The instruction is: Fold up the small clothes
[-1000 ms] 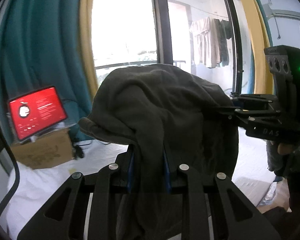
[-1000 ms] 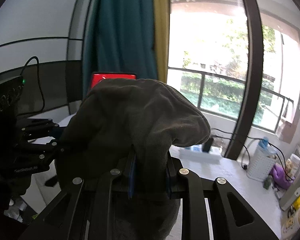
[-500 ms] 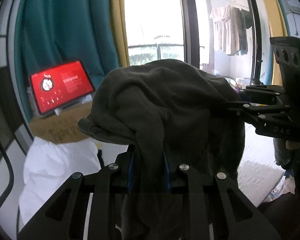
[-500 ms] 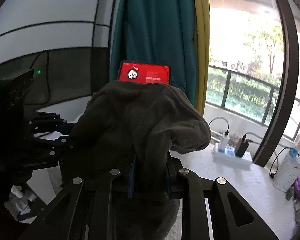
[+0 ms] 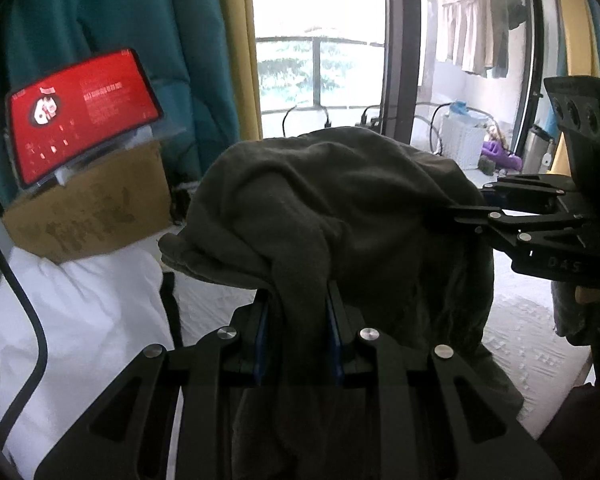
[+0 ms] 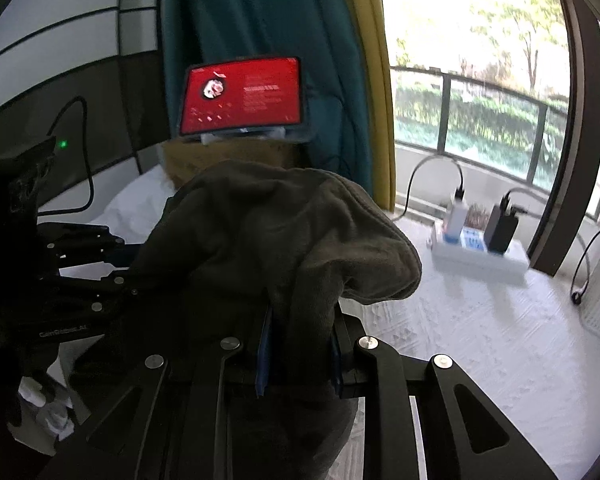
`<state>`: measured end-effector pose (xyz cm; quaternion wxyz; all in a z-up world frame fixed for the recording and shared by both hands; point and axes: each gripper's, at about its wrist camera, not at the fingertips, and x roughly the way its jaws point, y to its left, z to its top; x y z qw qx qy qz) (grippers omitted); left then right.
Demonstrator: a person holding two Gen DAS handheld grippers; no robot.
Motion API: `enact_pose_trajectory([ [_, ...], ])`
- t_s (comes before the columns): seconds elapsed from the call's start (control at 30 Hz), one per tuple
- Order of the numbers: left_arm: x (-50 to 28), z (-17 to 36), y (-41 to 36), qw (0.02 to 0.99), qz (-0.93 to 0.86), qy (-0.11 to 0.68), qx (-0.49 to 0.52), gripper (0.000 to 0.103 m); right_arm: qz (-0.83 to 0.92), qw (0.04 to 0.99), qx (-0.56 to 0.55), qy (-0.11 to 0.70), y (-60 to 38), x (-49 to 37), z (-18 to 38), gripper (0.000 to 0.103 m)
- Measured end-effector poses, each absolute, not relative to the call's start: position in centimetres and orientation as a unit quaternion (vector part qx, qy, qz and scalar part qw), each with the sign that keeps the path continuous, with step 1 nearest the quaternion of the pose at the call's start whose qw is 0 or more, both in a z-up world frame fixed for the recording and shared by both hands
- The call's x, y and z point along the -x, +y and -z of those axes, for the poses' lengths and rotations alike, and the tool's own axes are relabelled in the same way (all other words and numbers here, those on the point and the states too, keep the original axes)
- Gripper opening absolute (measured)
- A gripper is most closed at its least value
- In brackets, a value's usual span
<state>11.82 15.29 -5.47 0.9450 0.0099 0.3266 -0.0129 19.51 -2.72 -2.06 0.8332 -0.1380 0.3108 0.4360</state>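
Note:
A dark grey garment (image 5: 340,216) hangs in the air above the white bed, stretched between both grippers. My left gripper (image 5: 298,320) is shut on one bunched edge of it, cloth pinched between the blue pads. In the left wrist view the right gripper (image 5: 472,216) comes in from the right and grips the garment's far side. My right gripper (image 6: 300,328) is shut on the garment (image 6: 260,232) too, with cloth draped over its fingers. The left gripper (image 6: 128,268) shows at the left of the right wrist view, its tips buried in the fabric.
A tablet with a red screen (image 5: 80,112) stands on a cardboard box (image 5: 88,216) by the teal curtain. A white pillow (image 5: 80,320) lies at the left. A power strip with chargers (image 6: 480,248) sits on the white bedspread (image 6: 480,340) near the window.
Both grippers have sunk and tipped downward with the garment still held; the tablet, box and bed surface have come further into view. The grips have not changed.

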Motion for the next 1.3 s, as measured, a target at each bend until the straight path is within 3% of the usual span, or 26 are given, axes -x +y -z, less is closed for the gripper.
enact_pose_trajectory([
  [0.47, -16.7, 10.2, 17.7, 0.918, 0.005, 0.397, 0.019, 0.025, -0.441, 0.791, 0.092, 0.413, -1.1, -26.4, 9.2, 0.025],
  [0.53, -17.2, 10.9, 18.2, 0.912, -0.002, 0.410, 0.023, 0.026, -0.431, 0.786, 0.081, 0.435, -1.3, -27.2, 10.3, 0.030],
  [0.67, -17.7, 11.5, 19.2, 0.905, 0.000, 0.425, 0.036, 0.027, -0.423, 0.768, 0.007, 0.481, -2.9, -29.9, 12.2, 0.069],
  [0.9, -18.6, 11.0, 20.3, 0.907, -0.010, 0.420, 0.040, 0.027, -0.452, 0.725, -0.105, 0.509, -4.2, -33.5, 12.9, 0.069],
  [1.1, -19.0, 11.3, 20.7, 0.906, -0.020, 0.423, 0.026, 0.027, -0.469, 0.704, -0.146, 0.514, -3.3, -36.6, 12.9, 0.062],
  [1.23, -19.3, 11.2, 20.7, 0.906, -0.020, 0.423, 0.022, 0.027, -0.461, 0.743, -0.104, 0.474, -1.6, -37.3, 11.3, 0.062],
  [1.3, -19.6, 11.1, 20.9, 0.907, -0.023, 0.421, 0.019, 0.027, -0.436, 0.774, -0.049, 0.456, -0.8, -37.4, 11.0, 0.052],
])
